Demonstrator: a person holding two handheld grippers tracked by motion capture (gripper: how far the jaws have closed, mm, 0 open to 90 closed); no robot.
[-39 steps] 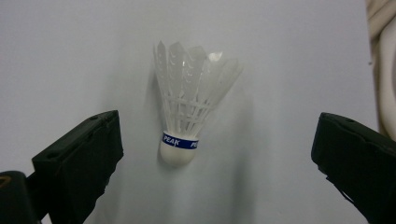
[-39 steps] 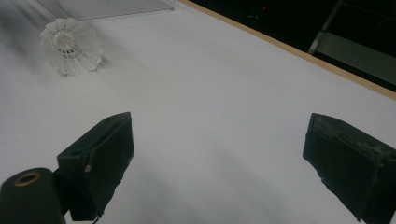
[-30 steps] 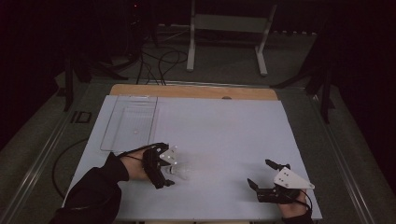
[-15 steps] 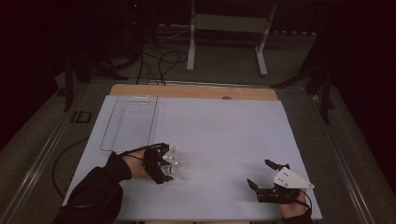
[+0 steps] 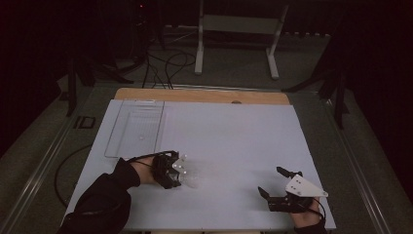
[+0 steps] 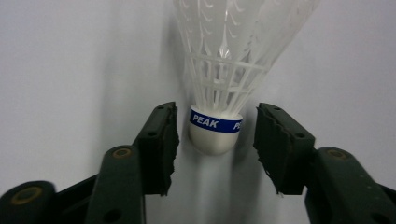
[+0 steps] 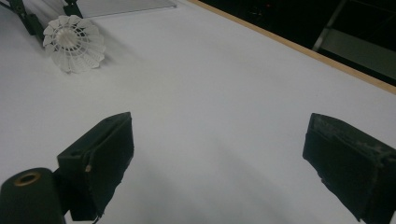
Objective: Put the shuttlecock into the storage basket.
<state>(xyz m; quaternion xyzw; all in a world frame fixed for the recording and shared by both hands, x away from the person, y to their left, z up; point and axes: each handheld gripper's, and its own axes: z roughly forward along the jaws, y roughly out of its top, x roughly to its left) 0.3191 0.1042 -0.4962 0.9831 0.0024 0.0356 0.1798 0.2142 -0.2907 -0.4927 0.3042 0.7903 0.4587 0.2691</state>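
Observation:
A white plastic shuttlecock [image 6: 215, 133] with a blue "PEAK" band lies on the white table top [image 5: 229, 141], its cork end pointing at my left gripper [image 6: 215, 126]. The left jaws have just been closing and stand on either side of the cork, with a small gap on each side. In the high view the left gripper [image 5: 181, 173] is at the front left, with the shuttlecock [image 5: 191, 179] at its tip. My right gripper [image 5: 271, 180] rests at the front right, wide open with nothing between its jaws [image 7: 219, 154]. The shuttlecock's skirt [image 7: 74, 43] faces it from far off.
A clear plastic tray [image 5: 134, 127] lies at the back left of the table, just beyond the left gripper. A wooden strip [image 5: 202, 95] runs along the far edge. Cables and a metal stand [image 5: 236, 29] are on the floor behind.
The left jaws have drawn in around the shuttlecock's cork. The left hand has barely shifted, and the right gripper has stayed where it was.

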